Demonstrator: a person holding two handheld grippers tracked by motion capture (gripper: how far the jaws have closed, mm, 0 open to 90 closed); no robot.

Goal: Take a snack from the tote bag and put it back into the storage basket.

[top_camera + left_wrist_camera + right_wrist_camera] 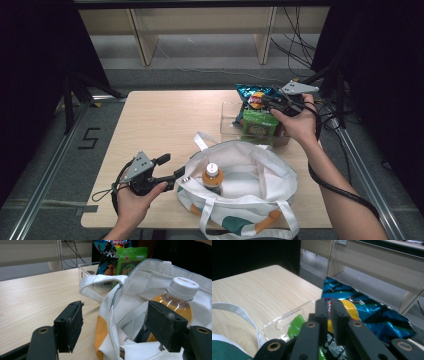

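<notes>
A white tote bag lies open on the near side of the table, with an orange drink bottle upright inside it. My left gripper is at the bag's left rim. Its jaws stand wide open around that rim, and the bottle is just behind the right jaw. A clear box at the far right holds a blue chip bag and a green snack bag. My right gripper is at the top of the blue chip bag, its jaws a narrow slit apart.
The wooden table has bare room on its left half. One white bag handle lies on the table beside the clear box. Dark metal frames flank the table, with shelving and cables behind it.
</notes>
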